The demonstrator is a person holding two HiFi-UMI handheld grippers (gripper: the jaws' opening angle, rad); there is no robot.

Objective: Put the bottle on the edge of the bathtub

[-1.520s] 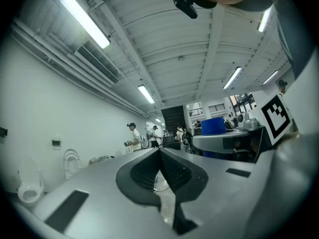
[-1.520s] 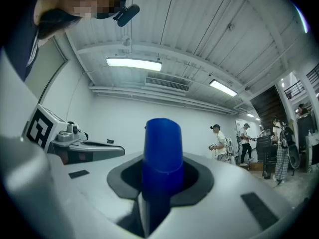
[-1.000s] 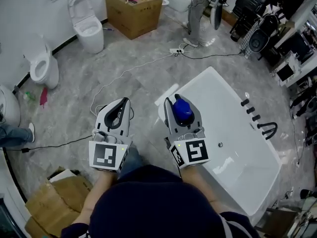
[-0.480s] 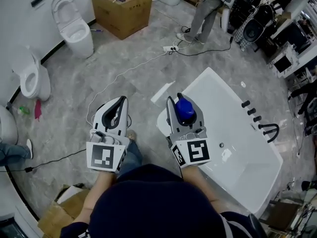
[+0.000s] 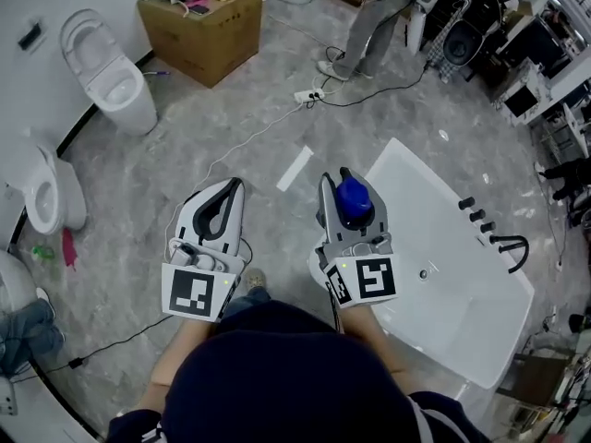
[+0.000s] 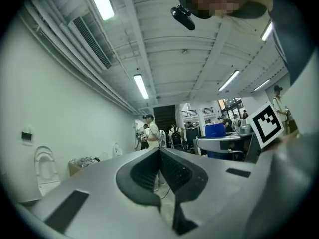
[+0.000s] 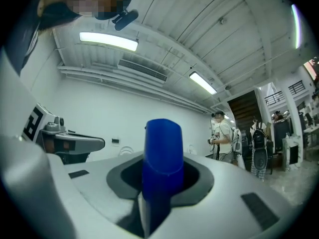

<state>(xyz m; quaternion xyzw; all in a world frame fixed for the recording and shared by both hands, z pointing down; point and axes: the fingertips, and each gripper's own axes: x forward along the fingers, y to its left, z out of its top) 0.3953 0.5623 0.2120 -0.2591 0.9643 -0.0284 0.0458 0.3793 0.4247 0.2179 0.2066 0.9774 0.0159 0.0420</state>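
Right tool [image 5: 343,181] clamped on the blue bottle [image 5: 354,201] — jaws partly apart, pads pressing its sides, one end poking out past them. Bottle held in the air by the near end of the white bathtub [image 5: 434,178], not on its edge. Left tool [image 5: 233,190] closed, empty — over the grey floor [image 5: 185,127].

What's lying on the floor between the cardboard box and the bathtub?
Head view: a power strip lies near the cardboard box, and a flat white strip lies nearer the bathtub.
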